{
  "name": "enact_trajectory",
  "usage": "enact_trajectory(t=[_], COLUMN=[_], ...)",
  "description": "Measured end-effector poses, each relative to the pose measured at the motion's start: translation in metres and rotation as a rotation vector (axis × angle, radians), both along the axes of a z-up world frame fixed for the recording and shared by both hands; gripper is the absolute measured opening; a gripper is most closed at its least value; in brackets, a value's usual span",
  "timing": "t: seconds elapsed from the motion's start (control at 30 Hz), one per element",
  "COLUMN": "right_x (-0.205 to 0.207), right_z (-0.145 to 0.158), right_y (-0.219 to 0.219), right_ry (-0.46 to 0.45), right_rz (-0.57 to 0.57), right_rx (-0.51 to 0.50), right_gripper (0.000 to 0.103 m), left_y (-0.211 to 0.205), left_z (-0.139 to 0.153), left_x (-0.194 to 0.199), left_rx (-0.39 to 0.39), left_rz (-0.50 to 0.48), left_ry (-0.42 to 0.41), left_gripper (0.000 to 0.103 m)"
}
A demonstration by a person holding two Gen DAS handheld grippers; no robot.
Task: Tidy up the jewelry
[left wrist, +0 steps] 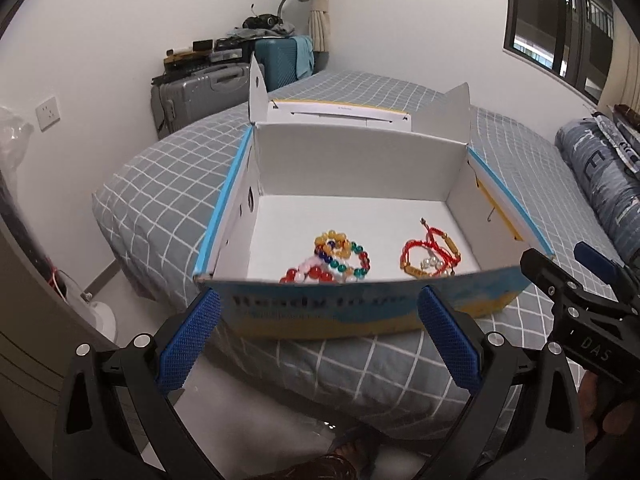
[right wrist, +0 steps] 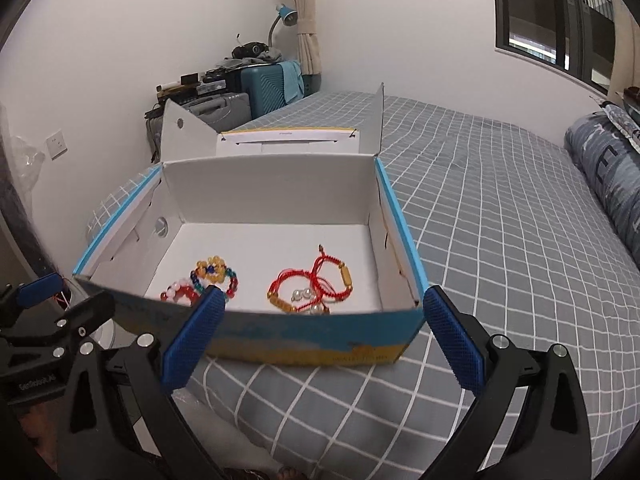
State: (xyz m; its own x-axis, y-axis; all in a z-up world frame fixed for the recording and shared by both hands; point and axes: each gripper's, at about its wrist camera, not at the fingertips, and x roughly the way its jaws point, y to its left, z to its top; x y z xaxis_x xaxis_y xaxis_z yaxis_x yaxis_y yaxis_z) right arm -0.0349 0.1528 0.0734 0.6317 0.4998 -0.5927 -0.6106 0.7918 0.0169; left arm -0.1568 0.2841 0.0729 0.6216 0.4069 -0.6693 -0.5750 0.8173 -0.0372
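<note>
While both the left gripper (left wrist: pixel 318 332) and right gripper (right wrist: pixel 320 344) hang spread and empty just outside the box (right wrist: pixel 320 338), the bead bracelets (left wrist: pixel 330 258) and red cord bracelets (left wrist: pixel 430 254) lie inside it; strands could tangle. Its front wall hides their near edges.

Black tongs (left wrist: pixel 318 336), blue textured pads (right wrist: pixel 194 342), silver screws
</note>
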Motion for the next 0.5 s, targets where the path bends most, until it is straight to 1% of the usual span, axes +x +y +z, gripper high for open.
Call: enact_trajectory(t=[0.13, 0.27, 0.43, 0.5], right_x=[-0.0032, -0.0017, 0.0000, 0.0008], right_z=[-0.0065, -0.0076, -0.0088, -0.0093], right_y=[-0.0015, -0.0026, -0.0044, -0.0052], right_ry=[0.006, 0.007, 0.006, 0.006], right_rz=[0.001, -0.001, -0.005, -0.007], right_rx=[-0.011, -0.012, -0.014, -0.017], right_gripper=[0.095, 0.095, 0.095, 0.095], left_y=[-0.0013, 0.0000, -0.0039, -0.0038], left_z=[-0.0038, -0.0074, -0.0075, -0.0086], left_x=[-0.0053, -0.0037, -0.0010, 0.0004], left_rx=[0.008, 0.005, 0.043, 0.042], left_rz=[0.003, 0.001, 0.006, 0.007], left_ry=[-0.002, 0.015, 0.019, 0.024], left_gripper=[0.097, 0.097, 0.097, 0.097])
